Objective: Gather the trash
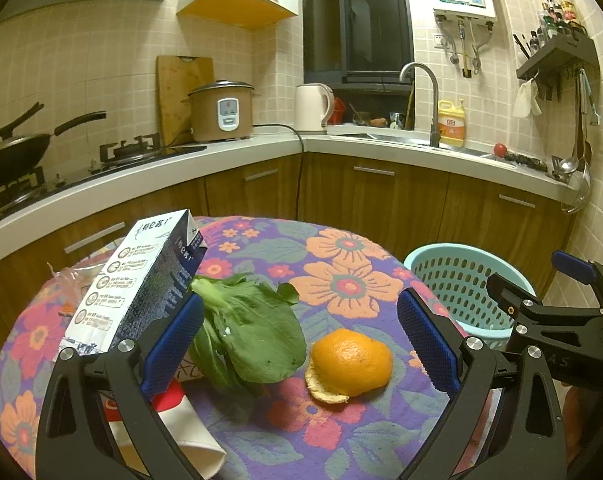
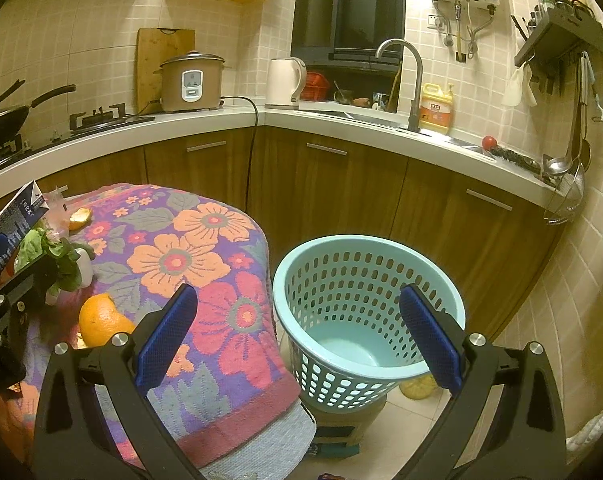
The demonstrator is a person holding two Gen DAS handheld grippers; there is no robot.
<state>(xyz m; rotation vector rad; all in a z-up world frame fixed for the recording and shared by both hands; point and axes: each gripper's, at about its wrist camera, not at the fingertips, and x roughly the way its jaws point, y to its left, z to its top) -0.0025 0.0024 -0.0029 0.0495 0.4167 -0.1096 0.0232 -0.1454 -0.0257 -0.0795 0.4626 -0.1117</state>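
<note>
- Kitchen tiles and wood-fronted cabinets ring a small counter (image 1: 341,240) draped in a purple cloth with big orange and pink flowers.
- Left claw (image 1: 299,344) is spread wide with nothing between its blue pads, hovering low over the cloth.
- Between those pads from the left wrist view lie a leafy green vegetable (image 1: 249,328) and, just beside it to the right, an orange peel (image 1: 349,362) shaped like a hollow shell with a loose scrap at its base.
- A blue-and-white milk carton (image 1: 141,280) stands tilted just beyond the left pad, touching the greens; its side carries round icons and small print too fine to read, and the top shows characters I cannot make out.
- A red-and-white paper cup (image 1: 189,432) lies on its side under the left finger.
- Right claw (image 2: 297,336) is likewise wide apart and empty, held over the edge of the cloth and the basket.
- A pale blue perforated basket (image 2: 365,312) sits beside the counter on a low box, its inside bare.
- A second piece of peel (image 2: 79,218) lies at the far side of the cloth.
- Farther off, a yellow detergent bottle (image 2: 435,110) with a red label stands by the faucet (image 2: 409,80); its lettering is unreadable.
- A rice cooker (image 1: 221,110) and white kettle (image 1: 313,108) stand on the worktop.
</note>
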